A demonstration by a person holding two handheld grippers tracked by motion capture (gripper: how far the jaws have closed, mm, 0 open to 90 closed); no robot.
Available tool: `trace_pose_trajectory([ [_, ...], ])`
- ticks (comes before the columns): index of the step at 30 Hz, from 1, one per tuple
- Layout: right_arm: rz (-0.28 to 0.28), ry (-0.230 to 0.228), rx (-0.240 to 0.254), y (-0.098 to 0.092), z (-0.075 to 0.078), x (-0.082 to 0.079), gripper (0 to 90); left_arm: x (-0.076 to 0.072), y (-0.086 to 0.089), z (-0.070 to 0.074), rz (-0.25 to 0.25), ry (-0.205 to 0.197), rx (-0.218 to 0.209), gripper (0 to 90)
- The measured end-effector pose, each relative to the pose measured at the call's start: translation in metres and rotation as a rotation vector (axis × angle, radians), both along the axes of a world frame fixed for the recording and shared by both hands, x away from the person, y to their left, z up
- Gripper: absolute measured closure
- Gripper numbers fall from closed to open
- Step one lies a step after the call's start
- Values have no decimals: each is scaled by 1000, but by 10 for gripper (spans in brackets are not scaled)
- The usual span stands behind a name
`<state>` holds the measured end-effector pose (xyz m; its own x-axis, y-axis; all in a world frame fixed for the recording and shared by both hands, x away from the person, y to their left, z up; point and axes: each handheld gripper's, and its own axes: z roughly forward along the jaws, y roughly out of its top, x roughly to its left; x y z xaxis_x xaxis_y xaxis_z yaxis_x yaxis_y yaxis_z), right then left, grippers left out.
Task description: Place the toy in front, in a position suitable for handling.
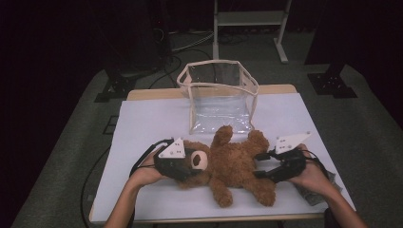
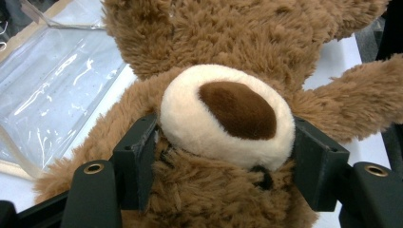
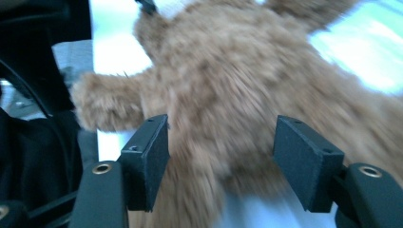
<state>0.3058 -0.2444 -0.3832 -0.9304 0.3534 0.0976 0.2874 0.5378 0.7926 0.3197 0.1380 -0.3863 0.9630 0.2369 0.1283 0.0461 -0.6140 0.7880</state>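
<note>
- We see a brown teddy bear lying on its back across the white table, head toward the left, legs toward the right, arms and legs spread.
- The left gripper sits at the bear's head. In the left gripper view its two black jaws press into the plush on either side of the cream muzzle with the dark brown nose — a firm hold on the head, with the jaws about half closed.
- The right gripper is at the bear's lower body, between the two legs on the right side of the table.
- In the right gripper view the jaws stand apart with the bear's fur between them; the picture is blurred, and we see gaps beside both pads, so they are not pressing on the plush.
- A clear plastic bag with a cream-coloured rim stands upright and open at the far middle of the table, just behind the bear — one raised paw nearly reaches its base.
- In the left gripper view the bag's clear wall lies beside the bear's shoulder.
</note>
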Motion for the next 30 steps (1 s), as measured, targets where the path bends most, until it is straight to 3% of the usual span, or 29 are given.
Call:
trace_pose_trajectory([
  [5,-95,3,7,-40,1,-7,351,-1,0,2,-1,-1,4,331],
  [8,-165,-2,-30,-61,-3,-7,351,-2,0,4,-8,-1,2,334],
  [12,-236,27,-77,-82,-16,-4,351,-5,2,6,-14,-5,4,339],
  [16,-288,32,-139,-95,-30,-2,356,-5,1,6,-10,-3,11,338],
  [25,-356,88,-162,-117,-52,0,361,-5,0,4,0,-10,12,325],
  [30,-356,92,-189,-114,-62,2,482,-6,-1,3,1,-11,17,318],
])
